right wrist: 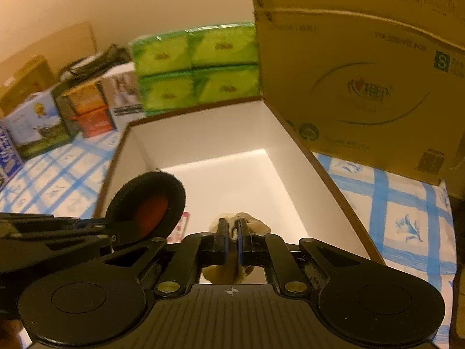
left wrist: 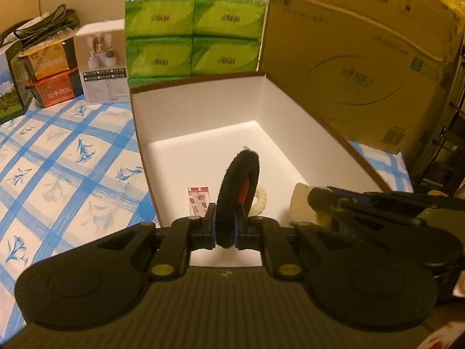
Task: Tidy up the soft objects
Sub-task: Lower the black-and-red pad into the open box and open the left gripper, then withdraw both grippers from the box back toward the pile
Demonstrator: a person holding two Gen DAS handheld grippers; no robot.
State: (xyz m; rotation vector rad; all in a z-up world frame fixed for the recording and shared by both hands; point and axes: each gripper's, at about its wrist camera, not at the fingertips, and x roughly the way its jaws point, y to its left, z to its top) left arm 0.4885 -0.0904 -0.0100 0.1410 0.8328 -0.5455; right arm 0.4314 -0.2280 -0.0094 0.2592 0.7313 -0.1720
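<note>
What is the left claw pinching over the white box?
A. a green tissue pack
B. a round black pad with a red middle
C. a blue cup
B: the left claw is shut on the round black pad, whose red middle shows, held above the white box.

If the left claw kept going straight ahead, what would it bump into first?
Probably the white box. The left claw, shut on a black pad, points down into it, so it would likely meet the floor or far wall. Depth is hard to judge.
</note>
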